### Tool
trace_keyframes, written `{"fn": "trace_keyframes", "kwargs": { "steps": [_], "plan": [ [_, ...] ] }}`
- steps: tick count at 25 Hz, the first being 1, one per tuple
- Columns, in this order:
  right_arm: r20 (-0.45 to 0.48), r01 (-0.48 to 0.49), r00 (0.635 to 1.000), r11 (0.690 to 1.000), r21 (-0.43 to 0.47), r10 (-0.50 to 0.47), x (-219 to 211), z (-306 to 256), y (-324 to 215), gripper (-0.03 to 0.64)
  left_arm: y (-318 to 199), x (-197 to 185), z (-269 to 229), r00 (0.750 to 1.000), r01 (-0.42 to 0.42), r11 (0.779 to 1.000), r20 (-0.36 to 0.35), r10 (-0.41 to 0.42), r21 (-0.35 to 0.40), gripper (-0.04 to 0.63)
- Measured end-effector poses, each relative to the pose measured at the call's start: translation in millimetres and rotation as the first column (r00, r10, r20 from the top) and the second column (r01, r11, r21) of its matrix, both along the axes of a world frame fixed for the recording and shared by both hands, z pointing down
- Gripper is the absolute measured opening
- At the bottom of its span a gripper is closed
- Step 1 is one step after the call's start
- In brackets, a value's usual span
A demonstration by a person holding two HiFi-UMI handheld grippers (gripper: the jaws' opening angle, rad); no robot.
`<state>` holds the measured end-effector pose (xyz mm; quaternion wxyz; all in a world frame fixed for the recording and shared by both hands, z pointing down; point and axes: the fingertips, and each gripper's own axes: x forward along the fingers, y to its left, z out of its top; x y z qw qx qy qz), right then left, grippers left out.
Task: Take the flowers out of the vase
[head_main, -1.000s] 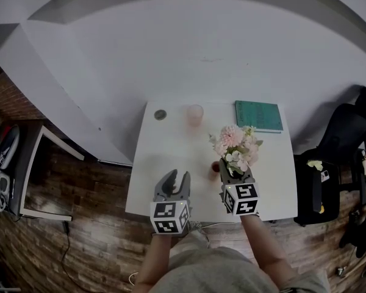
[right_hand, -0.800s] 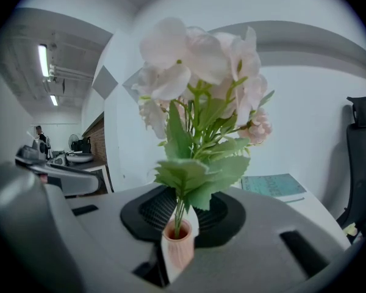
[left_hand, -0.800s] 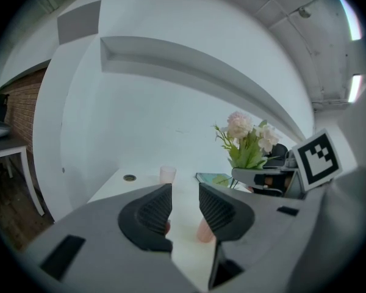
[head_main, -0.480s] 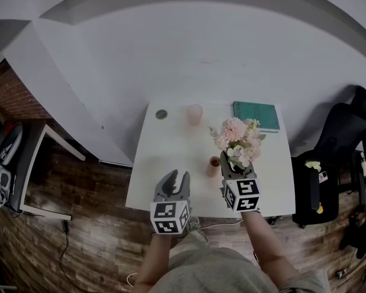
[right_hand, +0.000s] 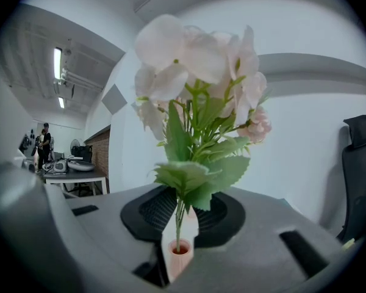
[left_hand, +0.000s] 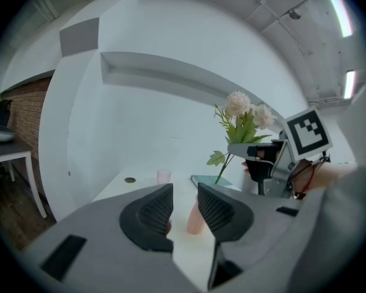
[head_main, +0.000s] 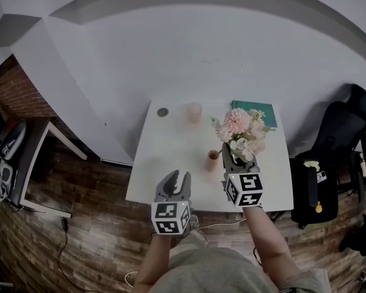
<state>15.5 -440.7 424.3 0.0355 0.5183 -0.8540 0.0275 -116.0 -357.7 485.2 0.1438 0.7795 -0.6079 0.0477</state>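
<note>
While flowers (head_main: pixel 239 122) are gripped, book (head_main: pixel 267 113) (teal) is unreadable

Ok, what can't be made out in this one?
Right gripper view: leaves of the flowers cover where the right gripper grips the stems. The vase shows only its top, the rest is behind the gripper's body.
Head view: the round thing at the table's far corner is too small to identify. The flowers hide part of the book.

Table's (head_main: pixel 165 163) far edge holds cup (head_main: pixel 194 112), book (head_main: pixel 243 105); vase (head_main: pixel 213 159) stands midway
</note>
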Motion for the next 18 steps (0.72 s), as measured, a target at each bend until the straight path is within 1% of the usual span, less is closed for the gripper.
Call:
{"fn": "trace_keyframes", "kwargs": {
  "steps": [9,12,18],
  "plan": [
    [0.026,0.014,1.000,0.999,0.044,-0.016,7.8,-19.8,40.0,0.072,31.6,7.7,-11.1,1.000,0.010,1.000,0.015,-0.010,0.029,0.115],
    [0.035,0.019,0.999,0.998,0.054,-0.020,12.8,-21.7,58.7,0.072,45.0,9.6,-12.6,0.999,0.027,0.999,0.018,-0.027,0.043,0.095],
    [0.046,0.020,0.999,0.998,0.052,-0.022,25.7,-20.0,93.4,0.071,72.6,20.2,-14.8,0.999,0.034,0.998,0.022,-0.035,0.053,0.083]
  ]
}}
